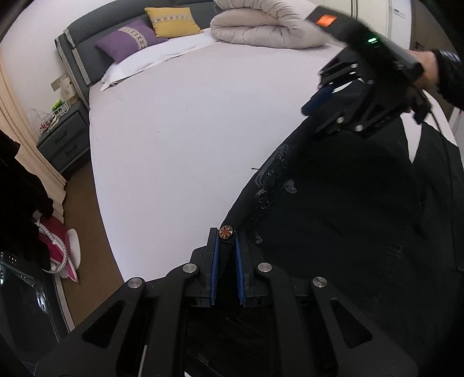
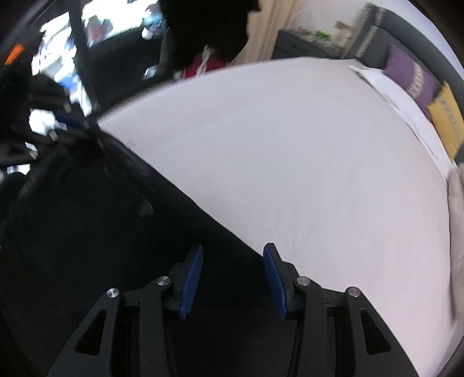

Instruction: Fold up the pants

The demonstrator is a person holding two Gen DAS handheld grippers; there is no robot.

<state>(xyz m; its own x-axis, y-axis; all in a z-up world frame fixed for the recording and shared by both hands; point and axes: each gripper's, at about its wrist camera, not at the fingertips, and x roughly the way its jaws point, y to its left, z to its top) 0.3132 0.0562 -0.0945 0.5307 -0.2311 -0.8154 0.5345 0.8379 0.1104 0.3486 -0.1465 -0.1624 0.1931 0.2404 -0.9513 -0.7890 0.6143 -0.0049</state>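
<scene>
Pants (image 1: pixel 348 217) on bed (image 1: pixel 179 139): left hand-held gripper (image 1: pixel 226 255) clamps the buttoned edge; right hand-held gripper (image 2: pixel 232 278) spread, far hem probably cut off.

The pants (image 1: pixel 348 232) are spread on the bed (image 1: pixel 179 139) toward 4 o'clock in the left wrist view, their buttoned edge caught between the fingers (image 1: pixel 215 261) of the left gripper (image 1: pixel 226 240) at 6 o'clock. The right gripper (image 1: pixel 342 98) is seen above the pants at 2 o'clock. Two cushions (image 1: pixel 150 32) are propped at the headboard (image 1: pixel 78 55) at 11 o'clock, a rolled duvet (image 1: pixel 261 26) at 12. A nightstand (image 1: pixel 63 142) is placed beside the bed at 9 o'clock.
</scene>
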